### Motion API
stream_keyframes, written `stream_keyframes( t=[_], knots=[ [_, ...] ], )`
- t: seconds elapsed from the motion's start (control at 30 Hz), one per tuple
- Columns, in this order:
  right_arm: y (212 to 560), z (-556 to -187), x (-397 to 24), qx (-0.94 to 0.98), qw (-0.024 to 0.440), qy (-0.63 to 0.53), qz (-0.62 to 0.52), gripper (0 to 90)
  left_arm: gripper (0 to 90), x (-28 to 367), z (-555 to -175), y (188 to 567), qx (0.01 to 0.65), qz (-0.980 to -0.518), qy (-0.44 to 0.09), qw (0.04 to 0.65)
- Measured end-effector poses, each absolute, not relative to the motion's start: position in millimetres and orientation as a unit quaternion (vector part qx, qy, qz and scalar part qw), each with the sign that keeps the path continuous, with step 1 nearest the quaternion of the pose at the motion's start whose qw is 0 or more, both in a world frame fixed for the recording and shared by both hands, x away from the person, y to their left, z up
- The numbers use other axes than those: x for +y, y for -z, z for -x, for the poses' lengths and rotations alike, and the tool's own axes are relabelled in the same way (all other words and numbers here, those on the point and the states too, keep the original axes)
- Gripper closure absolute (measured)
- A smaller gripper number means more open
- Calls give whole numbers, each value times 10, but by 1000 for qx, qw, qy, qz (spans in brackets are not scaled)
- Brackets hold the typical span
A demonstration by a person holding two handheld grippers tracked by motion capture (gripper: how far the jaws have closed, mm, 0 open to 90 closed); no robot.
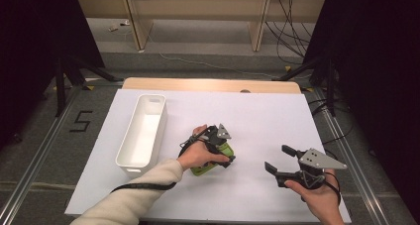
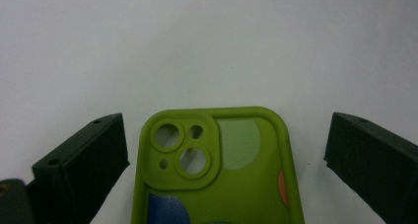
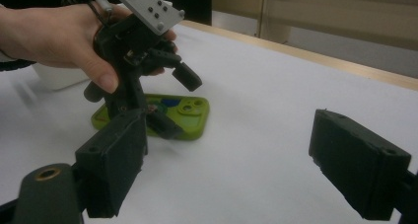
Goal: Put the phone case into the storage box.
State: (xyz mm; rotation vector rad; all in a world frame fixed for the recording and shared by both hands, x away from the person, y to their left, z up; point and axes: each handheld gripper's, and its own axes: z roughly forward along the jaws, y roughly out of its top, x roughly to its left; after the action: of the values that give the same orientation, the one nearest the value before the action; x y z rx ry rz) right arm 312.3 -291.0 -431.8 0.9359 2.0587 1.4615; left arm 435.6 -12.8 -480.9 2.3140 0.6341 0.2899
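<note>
Your left gripper [image 1: 224, 154] hangs right over the green phone case [image 1: 210, 164], which lies flat on the white desk [image 1: 257, 121] a little left of centre, near your edge. In the left gripper view the jaws stand wide, one on each side of the phone case [image 2: 217, 169] with bare desk showing between each pad and the case's rim, so nothing is gripped. The case lies back side up: you can see the raised camera block with its two large ring openings, and pale green, blue and orange patches on the back.

From the right gripper view, your left hand [image 3: 54, 39] wraps the gripper body, its grey plate is on top, and the left gripper [image 3: 175, 100] points down at the phone case [image 3: 190, 116]. The lower jaw looks to be at or very close to the case's surface there, but the angle is too shallow to tell whether it touches.

Your right gripper [image 1: 280, 159] is held off to the right, well apart from the case, above bare desk. Its jaws are spread wide with nothing between them.

The white bin [image 1: 143, 131] sits on the left part of the desk, just beyond your left hand [image 1: 195, 155], its long side running away from you.
</note>
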Motion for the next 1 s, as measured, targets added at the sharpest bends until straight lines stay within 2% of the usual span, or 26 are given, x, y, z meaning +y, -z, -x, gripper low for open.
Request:
stream_keyframes(
  t=[1.0],
  knots=[
    [4323, -3122, -2909, 746, 222, -528, -340, 160, 102, -215, -4479, 4896, 259, -901, -93, 336]
  ],
)
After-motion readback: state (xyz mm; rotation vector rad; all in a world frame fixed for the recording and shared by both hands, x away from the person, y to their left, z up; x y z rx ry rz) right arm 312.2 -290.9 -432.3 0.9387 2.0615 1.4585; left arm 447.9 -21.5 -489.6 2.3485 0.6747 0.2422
